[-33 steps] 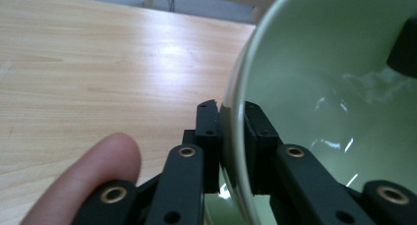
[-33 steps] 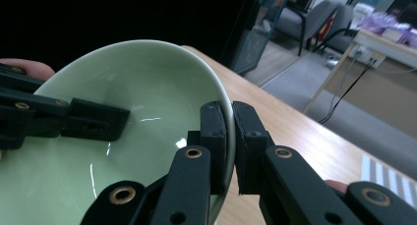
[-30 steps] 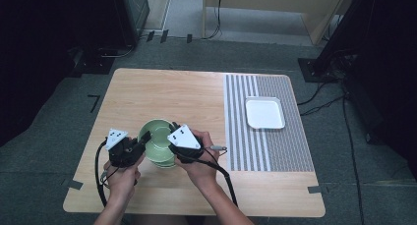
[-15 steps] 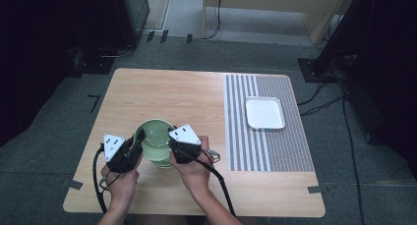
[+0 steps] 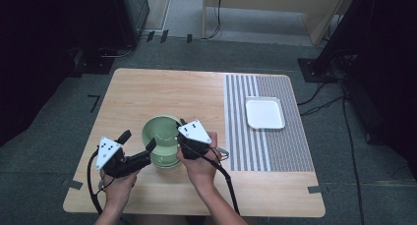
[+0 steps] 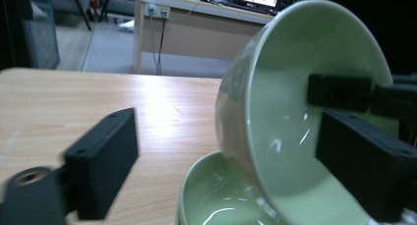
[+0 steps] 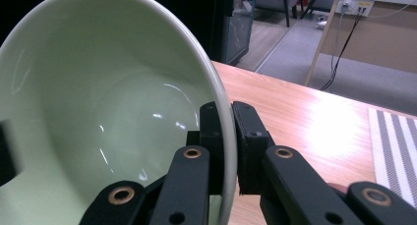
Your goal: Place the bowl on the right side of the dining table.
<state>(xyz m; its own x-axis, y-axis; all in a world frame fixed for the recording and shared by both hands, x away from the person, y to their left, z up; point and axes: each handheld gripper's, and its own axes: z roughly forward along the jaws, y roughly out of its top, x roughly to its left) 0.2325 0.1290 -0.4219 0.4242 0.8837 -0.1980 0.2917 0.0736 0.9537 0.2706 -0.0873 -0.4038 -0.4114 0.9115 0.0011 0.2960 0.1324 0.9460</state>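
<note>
I am holding the upper green bowl [image 5: 162,131] by its rim with the right gripper [image 5: 189,141]; in the right gripper view its jaws are standing nearly closed, one pad inside the bowl wall and one outside, pinching the thin rim between them. The bowl is tilting steeply on edge, its mouth facing toward the left gripper [image 5: 142,154], and its lower edge is sitting inside a second green bowl [image 6: 216,200] that is resting on the table [image 5: 162,92] beneath it. Both bowls are holding nothing.

I am keeping the left gripper just beside the bowls with its jaws spread wide (they have just been opening). In the left gripper view one jaw is standing over the bare wood, apart from the bowls, and the other is showing in front of the tilted bowl's inside; whether that jaw is touching the bowl I cannot tell. Nothing is gripped.

Both bowls are round, glazed and glossy, pale green, showing bright highlights on smooth curved walls. The table is light wood with visible grain. A striped mat [image 5: 268,131] with grey and white bands is covering its right part, and a white square tray [image 5: 265,113] with rounded corners and a raised rim is lying on the mat, holding nothing.
</note>
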